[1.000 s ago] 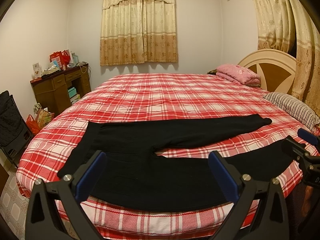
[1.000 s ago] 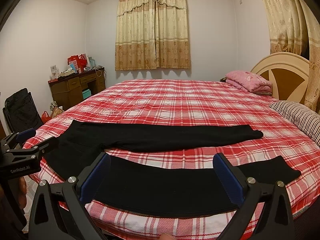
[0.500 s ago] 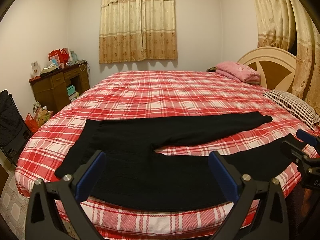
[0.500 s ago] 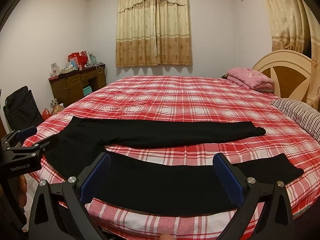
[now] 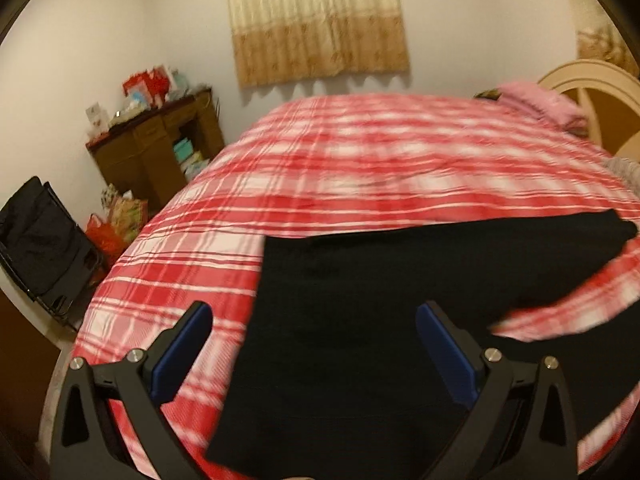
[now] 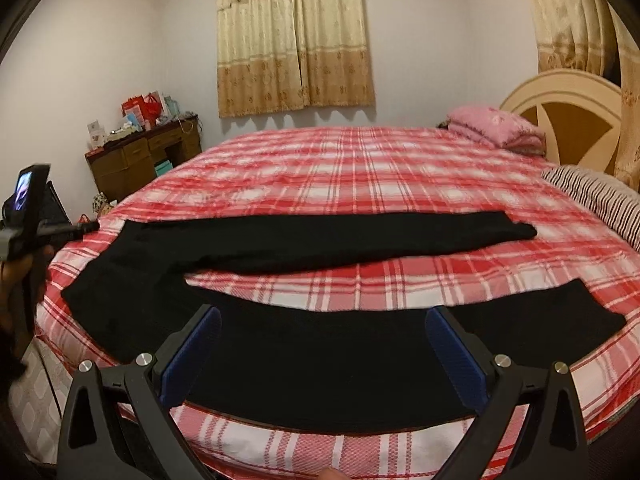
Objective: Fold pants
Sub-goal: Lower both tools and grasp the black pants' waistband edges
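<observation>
1. While your left gripper (image 5: 314,344) has swung left and dipped since half a second ago, its view is now blurred; jaws stand wide apart, holding nothing, above the waist end of the black pants (image 5: 360,320).
2. Your right gripper (image 6: 322,344) has kept nearly its earlier aim; jaws wide apart, empty, over the nearer leg.
3. Pants (image 6: 304,240): unchanged, flat and unfolded on the red plaid bed (image 6: 360,176), waist to the left, both legs running right, a strip of bedspread between them.
4. Left gripper as seen from the right wrist (image 6: 86,227): now higher at the frame's left edge, with a small lit screen (image 6: 24,192) turned into view, held by your hand (image 6: 16,276).
5. Surroundings, unmoved: wooden desk (image 6: 140,160), curtain (image 6: 294,36), pink folded blanket (image 6: 496,126), striped pillow (image 6: 596,196), headboard (image 6: 568,116).
</observation>
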`<state>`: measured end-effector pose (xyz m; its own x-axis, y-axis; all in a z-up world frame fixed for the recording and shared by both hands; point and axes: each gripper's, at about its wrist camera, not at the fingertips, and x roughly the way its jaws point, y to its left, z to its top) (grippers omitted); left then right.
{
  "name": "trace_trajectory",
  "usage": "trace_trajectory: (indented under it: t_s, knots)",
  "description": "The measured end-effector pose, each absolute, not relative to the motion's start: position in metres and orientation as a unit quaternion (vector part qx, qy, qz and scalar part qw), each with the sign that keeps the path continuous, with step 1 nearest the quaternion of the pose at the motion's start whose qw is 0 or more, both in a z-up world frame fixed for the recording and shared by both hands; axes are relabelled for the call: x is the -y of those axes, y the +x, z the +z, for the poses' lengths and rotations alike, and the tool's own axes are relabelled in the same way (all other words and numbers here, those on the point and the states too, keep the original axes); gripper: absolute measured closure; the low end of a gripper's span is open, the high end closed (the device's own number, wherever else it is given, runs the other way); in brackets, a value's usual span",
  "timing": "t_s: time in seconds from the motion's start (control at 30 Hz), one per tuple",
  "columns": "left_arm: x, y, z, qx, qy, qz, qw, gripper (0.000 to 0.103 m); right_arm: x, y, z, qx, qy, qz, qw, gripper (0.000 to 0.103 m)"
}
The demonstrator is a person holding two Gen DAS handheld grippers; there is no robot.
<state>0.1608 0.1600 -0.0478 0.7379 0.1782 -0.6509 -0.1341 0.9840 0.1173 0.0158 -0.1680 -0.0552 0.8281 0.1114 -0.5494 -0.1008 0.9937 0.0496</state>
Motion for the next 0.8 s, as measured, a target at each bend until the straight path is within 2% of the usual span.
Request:
trace_trajectory:
  t_s: [0.2,0.3,0.43,0.5,0.6,0.8]
  knots:
    - [-0.194,0.223,-0.073,-0.4,0.022,0.08,0.913,0.01,0.168,0.032,-0.081,-0.316,0.004,0.059,0.947,0.001]
    - [-0.199,0.25,-0.086,-0.424,0.029,0.066,0.903,0.012,0.17,0.04,-0.088,-0.324,0.005,0.06,0.944,0.001]
    - [-0.218,0.28,-0.103,-0.454,0.011,0.055,0.889,0.038,0.175,0.048,-0.094,-0.333,0.016,0.06,0.941,0.001]
    - [-0.227,0.287,-0.111,-0.464,-0.021,0.042,0.885,0.044,0.18,0.053,-0.096,-0.338,0.019,0.058,0.939,0.001]
    - [-0.23,0.294,-0.121,-0.474,-0.034,0.029,0.879,0.047,0.189,0.06,-0.098,-0.342,0.021,0.052,0.938,0.001]
    - [-0.229,0.298,-0.133,-0.483,-0.028,0.018,0.875,0.046,0.226,0.076,-0.09,-0.343,0.026,0.031,0.938,0.001]
